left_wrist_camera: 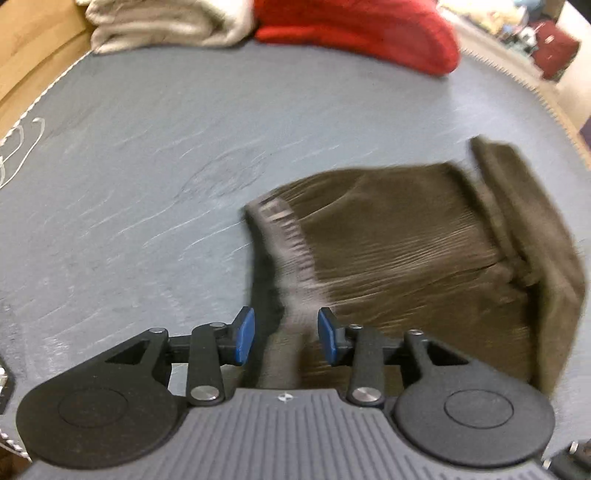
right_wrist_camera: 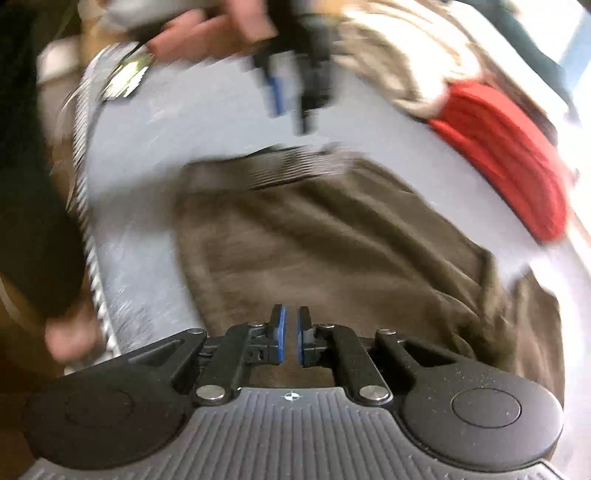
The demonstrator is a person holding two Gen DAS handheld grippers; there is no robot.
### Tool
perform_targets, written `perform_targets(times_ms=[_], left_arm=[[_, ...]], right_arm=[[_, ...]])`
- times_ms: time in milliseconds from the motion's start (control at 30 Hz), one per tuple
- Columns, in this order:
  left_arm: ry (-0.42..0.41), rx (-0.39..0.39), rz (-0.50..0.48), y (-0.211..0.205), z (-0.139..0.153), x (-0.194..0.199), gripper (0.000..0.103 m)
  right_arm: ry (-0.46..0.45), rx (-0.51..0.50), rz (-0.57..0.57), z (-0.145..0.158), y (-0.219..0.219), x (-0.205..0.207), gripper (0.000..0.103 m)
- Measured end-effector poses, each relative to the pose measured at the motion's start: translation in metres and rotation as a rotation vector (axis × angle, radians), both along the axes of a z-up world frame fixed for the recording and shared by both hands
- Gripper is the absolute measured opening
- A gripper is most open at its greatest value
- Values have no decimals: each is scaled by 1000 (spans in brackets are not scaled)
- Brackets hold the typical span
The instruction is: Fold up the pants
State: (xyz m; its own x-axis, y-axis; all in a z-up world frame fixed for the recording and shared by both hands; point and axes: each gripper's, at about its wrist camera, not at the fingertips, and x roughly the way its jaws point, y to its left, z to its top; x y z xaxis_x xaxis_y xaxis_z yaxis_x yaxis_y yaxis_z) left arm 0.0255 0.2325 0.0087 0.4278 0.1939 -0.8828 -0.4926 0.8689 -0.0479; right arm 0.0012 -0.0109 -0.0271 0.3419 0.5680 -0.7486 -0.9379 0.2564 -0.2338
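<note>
Both views are blurred, so fine detail of the cloth is hard to make out. There is 1 pair of brown pants [left_wrist_camera: 406, 251], folded, lying on the blue-grey table [left_wrist_camera: 147, 166] in the right half of the left wrist view, its right edge partly cut off; the ribbed waistband [left_wrist_camera: 291, 243] runs from mid-frame down toward the left tongs [left_wrist_camera: 286, 334]. These tongs stand moderately apart, pads not pressing the band between them. The right tongs [right_wrist_camera: 290, 338] are almost closed, with nothing visibly between them. 2 other folded cloths, 1 red [left_wrist_camera: 369, 29] and 1 beige [left_wrist_camera: 159, 26], lie at the top.
</note>
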Motion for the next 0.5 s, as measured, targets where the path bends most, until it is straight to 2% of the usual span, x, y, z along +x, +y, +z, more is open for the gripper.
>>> perform_targets(times_ms=[100, 200, 267, 300, 333, 400, 500], left_arm=[[-99, 8, -52, -33, 23, 7, 44], [-228, 54, -104, -70, 47, 9, 51], [-301, 95, -128, -96, 65, 8, 58], [-317, 99, -135, -106, 73, 9, 58], [-329, 87, -142, -117, 83, 10, 58], [-364, 64, -172, -139, 103, 11, 58], [-412, 79, -193, -169, 118, 8, 61]], right_arm=[[68, 136, -176, 28, -35, 36, 6], [112, 303, -354, 49, -71, 66, 6], [96, 403, -458, 64, -96, 83, 11], [83, 445, -499, 74, -109, 92, 17], [71, 468, -520, 82, -120, 100, 26], [34, 480, -539, 96, -135, 116, 36], [-53, 467, -537, 112, -149, 140, 37]])
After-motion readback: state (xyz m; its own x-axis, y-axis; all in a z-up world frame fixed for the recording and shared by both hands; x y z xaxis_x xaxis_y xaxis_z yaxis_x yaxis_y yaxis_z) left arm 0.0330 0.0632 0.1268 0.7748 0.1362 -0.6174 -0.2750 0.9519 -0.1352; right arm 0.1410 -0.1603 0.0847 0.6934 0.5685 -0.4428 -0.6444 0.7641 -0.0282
